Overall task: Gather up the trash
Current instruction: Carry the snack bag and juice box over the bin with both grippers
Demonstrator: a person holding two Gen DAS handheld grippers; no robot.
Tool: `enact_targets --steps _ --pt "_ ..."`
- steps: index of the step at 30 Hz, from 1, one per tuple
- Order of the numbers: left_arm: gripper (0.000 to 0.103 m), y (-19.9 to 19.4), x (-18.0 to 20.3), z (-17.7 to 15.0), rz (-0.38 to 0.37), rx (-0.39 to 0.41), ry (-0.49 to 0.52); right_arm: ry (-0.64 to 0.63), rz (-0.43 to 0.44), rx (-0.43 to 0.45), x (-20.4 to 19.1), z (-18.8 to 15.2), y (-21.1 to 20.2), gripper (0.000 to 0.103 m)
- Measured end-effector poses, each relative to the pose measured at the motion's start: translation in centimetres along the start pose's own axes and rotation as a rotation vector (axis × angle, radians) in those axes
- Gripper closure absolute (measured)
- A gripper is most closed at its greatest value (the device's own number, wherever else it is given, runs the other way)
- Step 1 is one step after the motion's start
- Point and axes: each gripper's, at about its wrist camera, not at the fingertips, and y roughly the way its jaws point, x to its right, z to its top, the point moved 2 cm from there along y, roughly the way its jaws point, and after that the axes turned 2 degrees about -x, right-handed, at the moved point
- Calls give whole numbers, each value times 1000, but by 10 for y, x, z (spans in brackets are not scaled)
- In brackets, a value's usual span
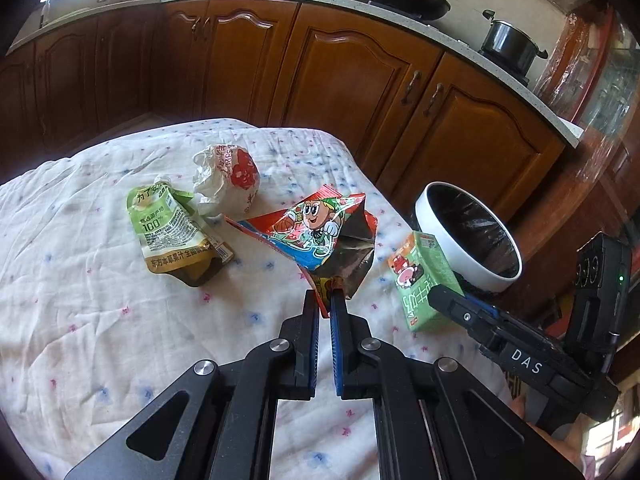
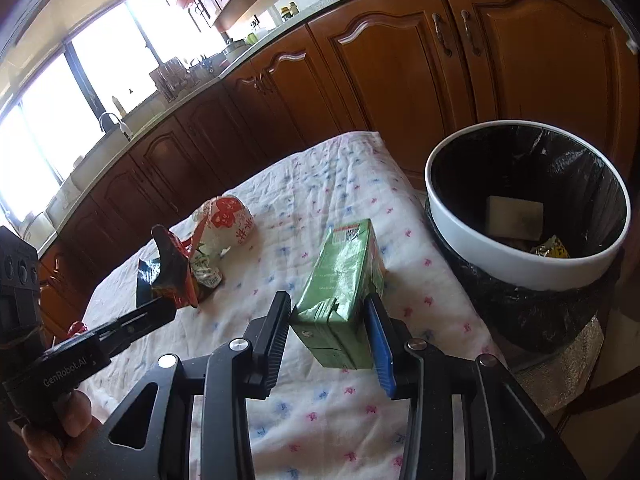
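My left gripper (image 1: 325,294) is shut on the lower corner of a red snack wrapper (image 1: 320,232) with a cartoon figure, which stands lifted off the cloth. In the right wrist view the same wrapper (image 2: 172,268) hangs from the left gripper (image 2: 168,304). My right gripper (image 2: 328,302) is shut on a green drink carton (image 2: 340,280), both pads pressing its sides, just above the table. The carton (image 1: 420,276) also shows at the table's right edge. A white-rimmed bin (image 2: 520,268) with a black liner stands just right of the table, holding a pale card and a yellow wrapper.
A green juice pouch (image 1: 172,232) and a crumpled white paper bag with red print (image 1: 228,176) lie on the flowered white cloth (image 1: 100,300). Brown kitchen cabinets (image 1: 340,80) run behind the table. The bin (image 1: 424,216) is close to the table's right edge.
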Motion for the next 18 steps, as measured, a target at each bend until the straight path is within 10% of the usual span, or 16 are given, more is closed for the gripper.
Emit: enact_targets --steps 18 --pt "99 11 25 10 -16 -14 48 -31 -41 9 8 8 2 69"
